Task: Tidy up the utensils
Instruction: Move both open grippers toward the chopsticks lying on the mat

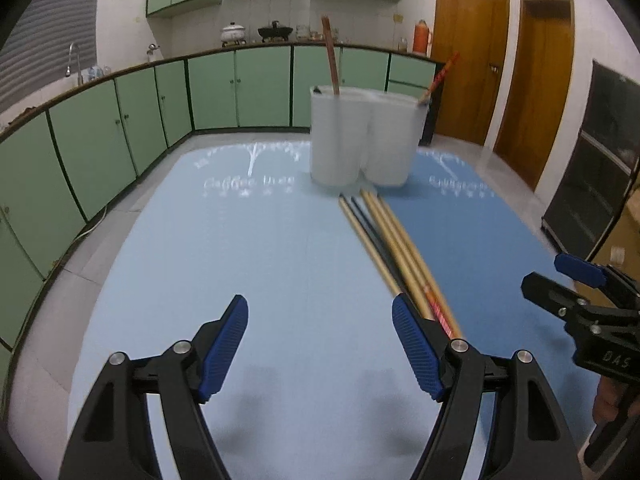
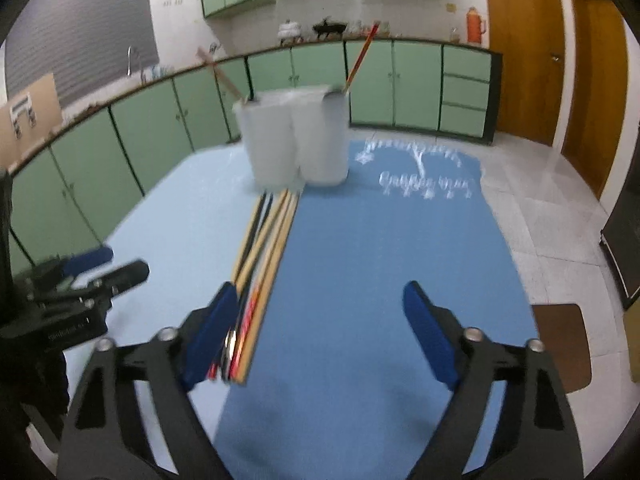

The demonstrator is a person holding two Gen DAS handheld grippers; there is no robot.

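Beside two smooth white plastic cups (image 1: 360, 136), slim wooden chopsticks (image 1: 390, 240) lie.

Translucent white plastic twin-cup holder (image 1: 362, 140), matt. Wooden and dark lacquered chopsticks (image 1: 390, 240), smooth. Pale blue and deeper blue table mats (image 1: 240, 248), matt. Claw pads (image 1: 224, 344), ribbed blue plastic.

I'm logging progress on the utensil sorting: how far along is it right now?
Early on. Done: the white holder already has one chopstick in its left cup and a red one in its right cup. In hand: nothing; the left claw and right claw are both open and empty above the mats. Left: the bundle of chopsticks lying in front of the holder still needs sorting.
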